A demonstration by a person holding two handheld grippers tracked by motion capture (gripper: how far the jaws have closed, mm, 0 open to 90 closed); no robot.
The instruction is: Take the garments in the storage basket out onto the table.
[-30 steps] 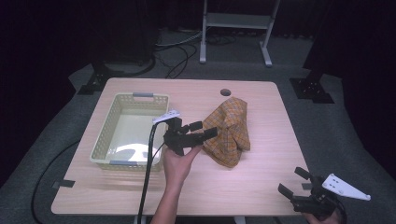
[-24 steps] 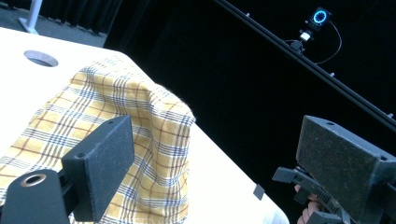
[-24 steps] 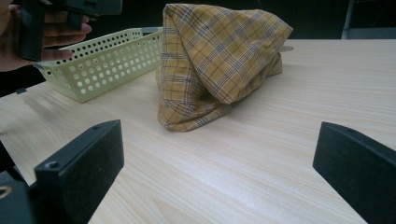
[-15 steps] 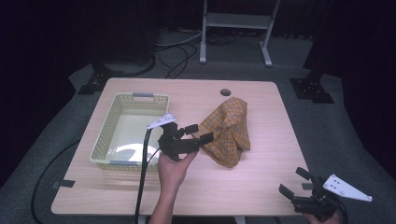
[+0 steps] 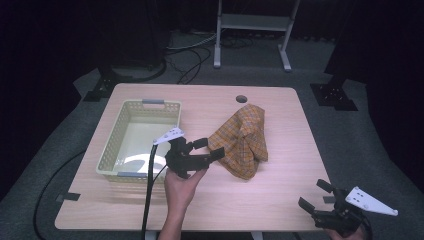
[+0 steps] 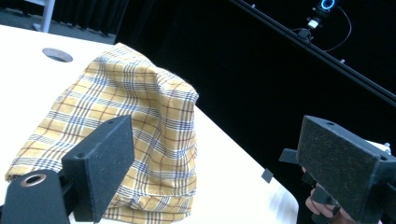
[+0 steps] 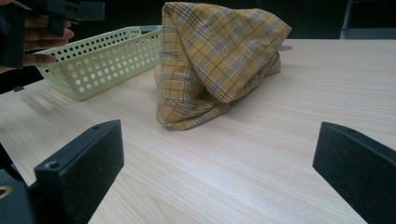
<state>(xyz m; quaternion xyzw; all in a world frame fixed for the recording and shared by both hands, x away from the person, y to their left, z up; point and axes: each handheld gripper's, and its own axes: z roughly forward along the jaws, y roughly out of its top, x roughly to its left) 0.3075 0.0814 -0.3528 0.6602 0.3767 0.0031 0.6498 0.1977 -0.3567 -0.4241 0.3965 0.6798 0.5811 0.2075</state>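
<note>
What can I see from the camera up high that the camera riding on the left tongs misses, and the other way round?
From the high view: the pale green perforated basket beside the cloth, the person's left hand holding the left tongs open near the cloth, and the whole wooden table.

From the left gripper view: a small device with a glowing blue ring, mounted on a dark rail up in the background.

Both share the crumpled yellow plaid cloth, the round hole in the tabletop and the right tongs.
</note>
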